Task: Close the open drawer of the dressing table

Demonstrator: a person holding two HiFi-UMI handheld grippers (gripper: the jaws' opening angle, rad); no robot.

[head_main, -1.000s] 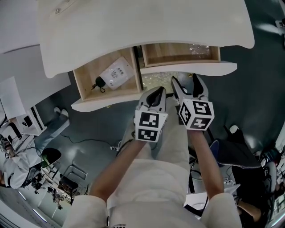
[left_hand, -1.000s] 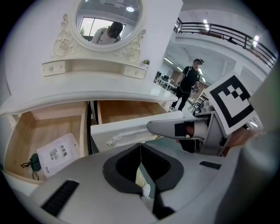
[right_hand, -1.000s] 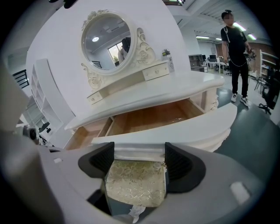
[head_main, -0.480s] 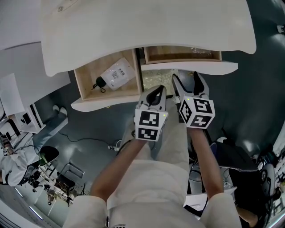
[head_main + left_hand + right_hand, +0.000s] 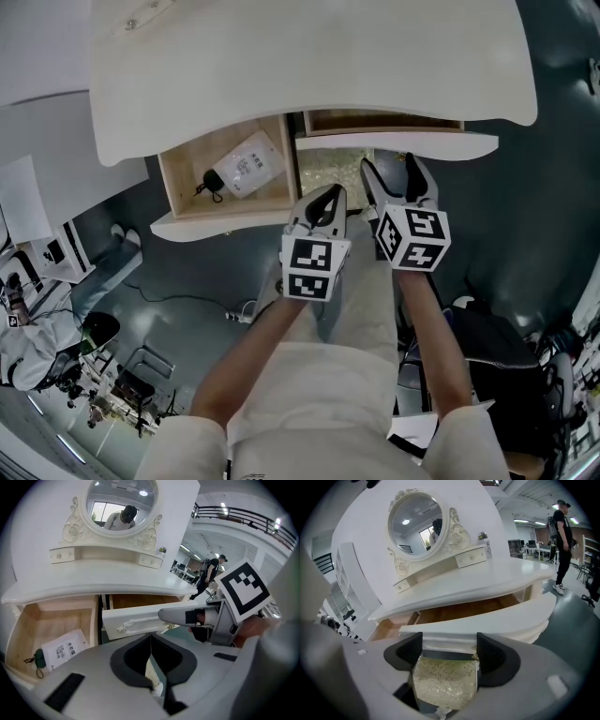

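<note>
Right drawer point(image 5: 441, 143) pushed further in, right tongs point(image 5: 387, 167) apart at its front, left tongs point(image 5: 331, 192) together, forearms point(image 5: 428, 328) outstretched.

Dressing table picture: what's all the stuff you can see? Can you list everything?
dressing table: one, white, filling the top of the head view
mirror: one, oval, white frame, on the table's back
left drawer: one, wood inside, wide open
packet: one, white, inside the left drawer
plug: one, black, beside the packet
right drawer: one, white front, almost shut
cushion: one, cream-gold pattern, below the right drawer
person: one, dark clothes, far behind
left gripper: grey-white, fingers together
right gripper: grey-white, fingers apart, at the right drawer
</note>
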